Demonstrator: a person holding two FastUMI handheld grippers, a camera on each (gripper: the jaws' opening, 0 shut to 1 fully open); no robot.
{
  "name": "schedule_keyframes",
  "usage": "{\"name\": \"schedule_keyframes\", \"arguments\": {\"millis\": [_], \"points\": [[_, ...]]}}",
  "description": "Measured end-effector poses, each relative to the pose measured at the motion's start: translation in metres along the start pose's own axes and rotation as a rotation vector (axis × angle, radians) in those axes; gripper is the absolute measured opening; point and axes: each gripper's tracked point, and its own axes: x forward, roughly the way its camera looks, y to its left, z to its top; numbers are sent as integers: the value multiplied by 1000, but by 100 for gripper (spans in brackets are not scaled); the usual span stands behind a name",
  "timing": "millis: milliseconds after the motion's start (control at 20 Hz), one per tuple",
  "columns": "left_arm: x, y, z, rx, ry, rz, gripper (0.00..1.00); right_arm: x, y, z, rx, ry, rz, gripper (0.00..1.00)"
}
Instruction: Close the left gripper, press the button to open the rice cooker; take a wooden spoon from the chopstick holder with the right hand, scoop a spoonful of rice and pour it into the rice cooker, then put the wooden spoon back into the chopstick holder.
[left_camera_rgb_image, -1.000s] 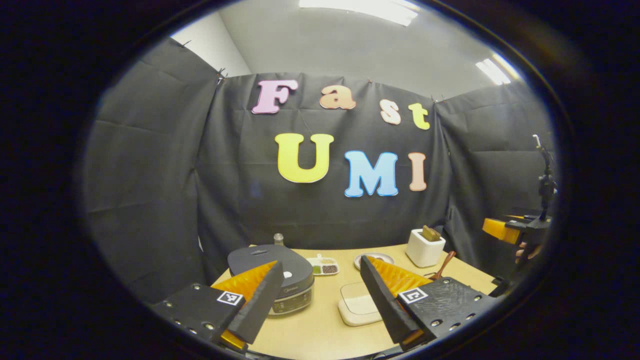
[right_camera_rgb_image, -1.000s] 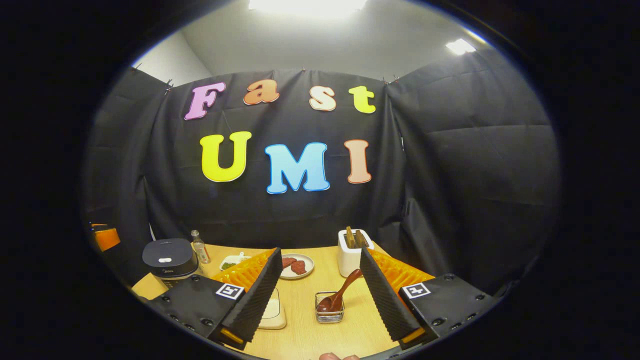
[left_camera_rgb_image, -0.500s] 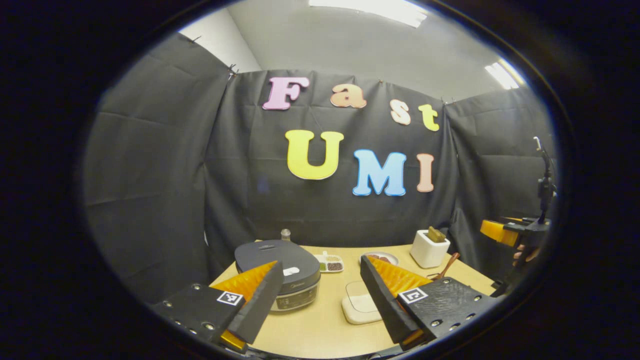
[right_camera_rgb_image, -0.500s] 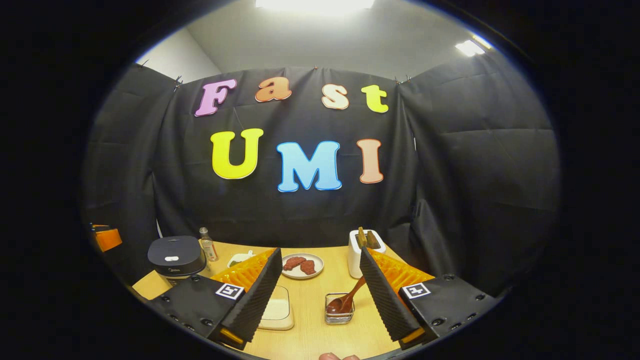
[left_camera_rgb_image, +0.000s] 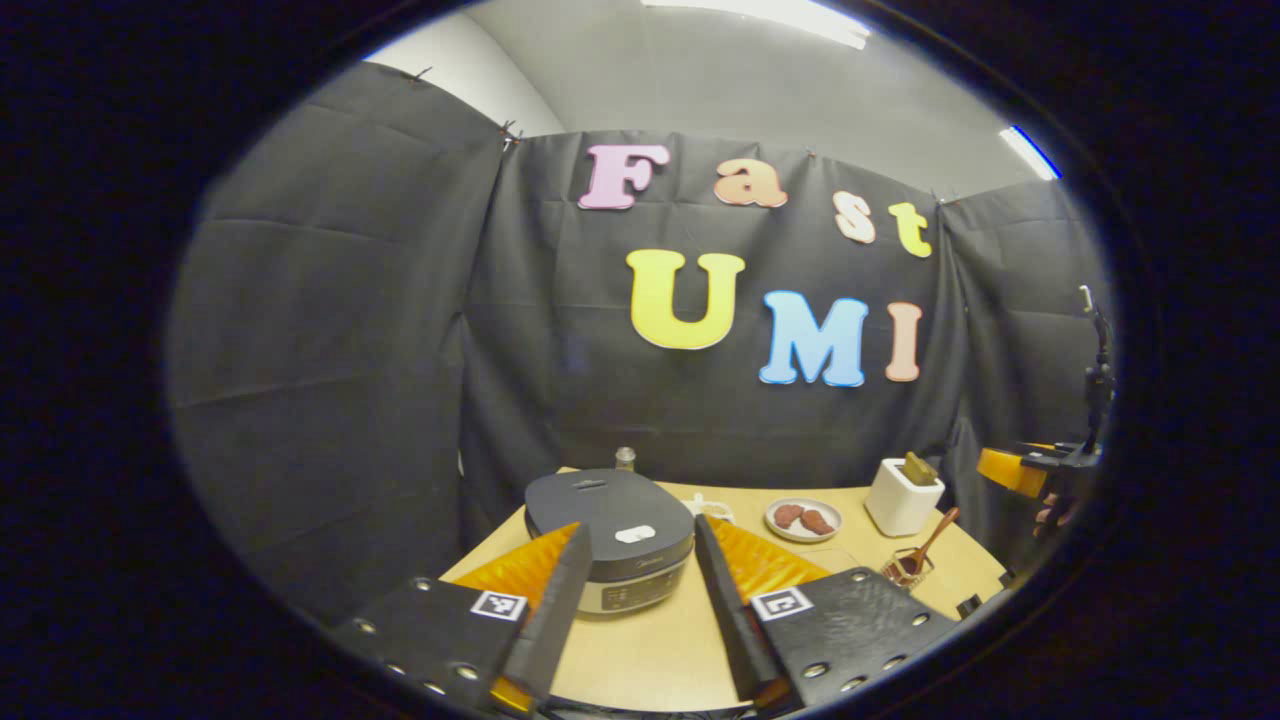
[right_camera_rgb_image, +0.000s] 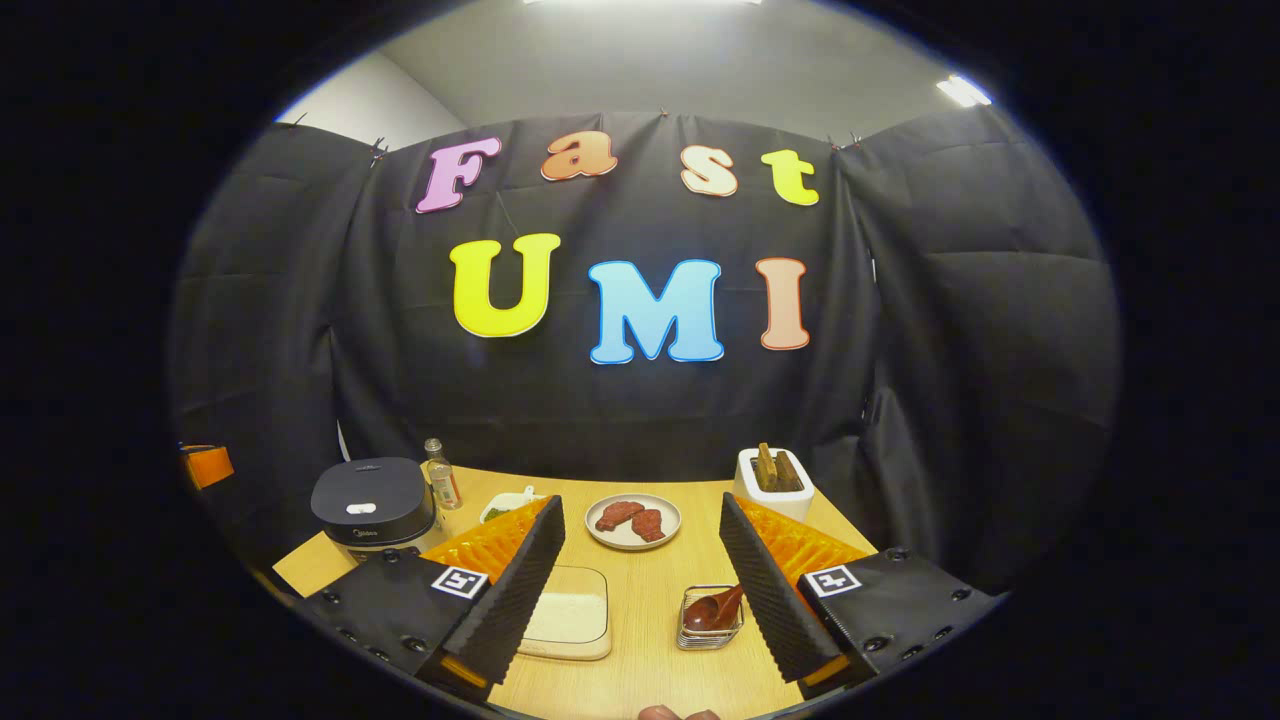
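Fingers of your left gripper (left_camera_rgb_image: 630, 590) stand apart, framing the rice cooker (left_camera_rgb_image: 612, 525) at the desk's (left_camera_rgb_image: 650, 650) far left; bring them together, then press its lid button (left_camera_rgb_image: 635, 535) squarely. Right gripper (right_camera_rgb_image: 640, 580) fingers stand apart too.

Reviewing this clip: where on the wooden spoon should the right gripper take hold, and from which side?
Grip the wooden spoon on its free handle, coming from above. Its bowl sits down in the wire chopstick holder, and the handle slants up and out toward the open right gripper.
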Motion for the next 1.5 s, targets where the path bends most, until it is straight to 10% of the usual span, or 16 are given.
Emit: {"name": "schedule_keyframes", "arguments": {"millis": [400, 1000, 1500], "points": [[14, 13, 4, -77, 83, 137, 7, 46, -7, 11, -1, 0, 82, 99], [118, -50, 7, -95, 251, 73, 1, 106, -126, -9, 13, 14, -12, 94], [222, -28, -73, -28, 467, -45, 1, 77, -167, -19, 113, 48, -290, 94]]}}
